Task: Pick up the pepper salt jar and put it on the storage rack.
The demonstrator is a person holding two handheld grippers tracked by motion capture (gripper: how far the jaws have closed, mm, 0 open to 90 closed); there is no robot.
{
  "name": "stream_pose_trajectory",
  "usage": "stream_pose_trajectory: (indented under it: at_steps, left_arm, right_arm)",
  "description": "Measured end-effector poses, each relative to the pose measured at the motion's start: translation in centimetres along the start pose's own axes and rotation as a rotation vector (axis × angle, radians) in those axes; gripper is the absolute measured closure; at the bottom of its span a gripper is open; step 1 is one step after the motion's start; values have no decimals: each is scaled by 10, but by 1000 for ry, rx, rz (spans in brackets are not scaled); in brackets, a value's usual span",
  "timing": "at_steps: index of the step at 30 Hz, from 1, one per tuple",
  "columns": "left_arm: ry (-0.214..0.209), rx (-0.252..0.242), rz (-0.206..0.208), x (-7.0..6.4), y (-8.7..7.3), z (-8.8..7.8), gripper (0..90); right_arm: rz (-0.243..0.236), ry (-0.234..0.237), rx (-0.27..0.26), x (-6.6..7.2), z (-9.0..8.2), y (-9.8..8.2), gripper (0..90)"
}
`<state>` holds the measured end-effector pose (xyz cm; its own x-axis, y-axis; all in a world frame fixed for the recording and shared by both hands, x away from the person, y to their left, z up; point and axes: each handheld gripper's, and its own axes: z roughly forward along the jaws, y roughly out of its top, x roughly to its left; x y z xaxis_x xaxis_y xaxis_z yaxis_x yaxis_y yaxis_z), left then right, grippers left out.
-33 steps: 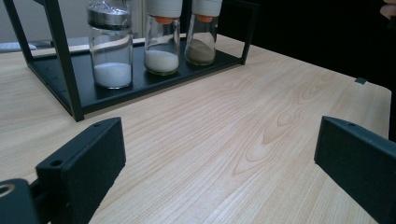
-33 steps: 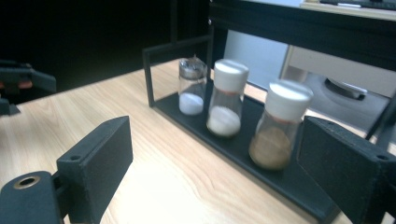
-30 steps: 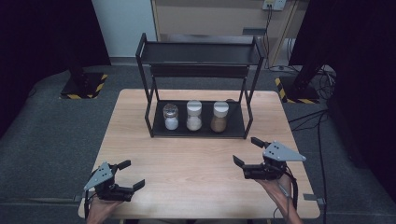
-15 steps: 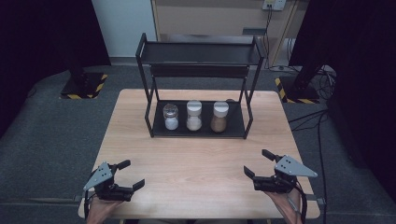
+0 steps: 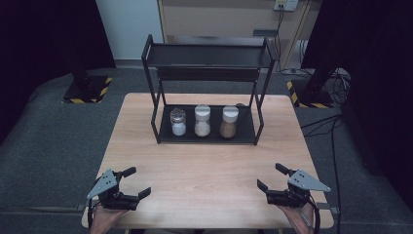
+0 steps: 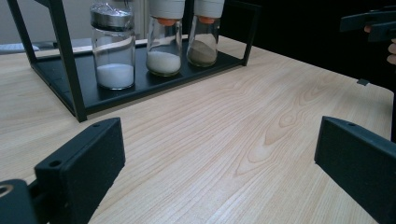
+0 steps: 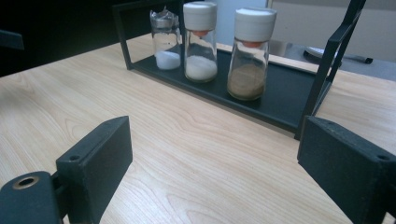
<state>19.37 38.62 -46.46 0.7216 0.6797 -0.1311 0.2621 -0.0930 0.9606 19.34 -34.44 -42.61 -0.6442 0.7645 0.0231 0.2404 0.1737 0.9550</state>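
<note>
Pale wood grain runs across the table (image 5: 209, 161), and I take the black rack (image 5: 207, 87) at its far side as my landmark. From the high view, three jars stand in a row on the rack's bottom shelf: the metal-lidded jar (image 5: 178, 122) at the left end, the white-capped jar (image 5: 202, 120) in the middle, the brown-spice jar (image 5: 229, 121) at the right end. My judgement is that they sit there because the shelf is their store, and that I keep both tools back at the near edge, well apart from the rack, so neither crowds the row. The left gripper (image 5: 130, 182) and right gripper (image 5: 272, 177) each hold their jaws spread wide with nothing between them, both pointing toward the rack. This view gives me the upper shelf, which looks bare, something neither riding camera offers. The left gripper view sits low: I see white powder settled in the metal-lidded jar (image 6: 113, 51), a paler heap in the white-capped jar (image 6: 164, 39), brown grains in the brown-spice jar (image 6: 204, 35), plus the person's fingers on the other tool at the right edge. The right gripper view looks from the rack's opposite end, so the brown-spice jar (image 7: 250, 60) stands nearest, with an orange ring under its cap, then the white-capped jar (image 7: 200, 44), then the metal-lidded jar (image 7: 166, 42).
</note>
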Motion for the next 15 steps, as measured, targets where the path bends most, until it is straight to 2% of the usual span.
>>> stream_pose_trajectory:
  at_steps: [10, 15]
  left_arm:
    - [-8, -2, 10, 0, 1, 1, 6]
    - [3, -8, 12, -1, 0, 0, 7]
  right_arm:
    - [-8, 23, 8, -4, 2, -6, 100]
    - [-12, 24, 12, -4, 4, -7, 101]
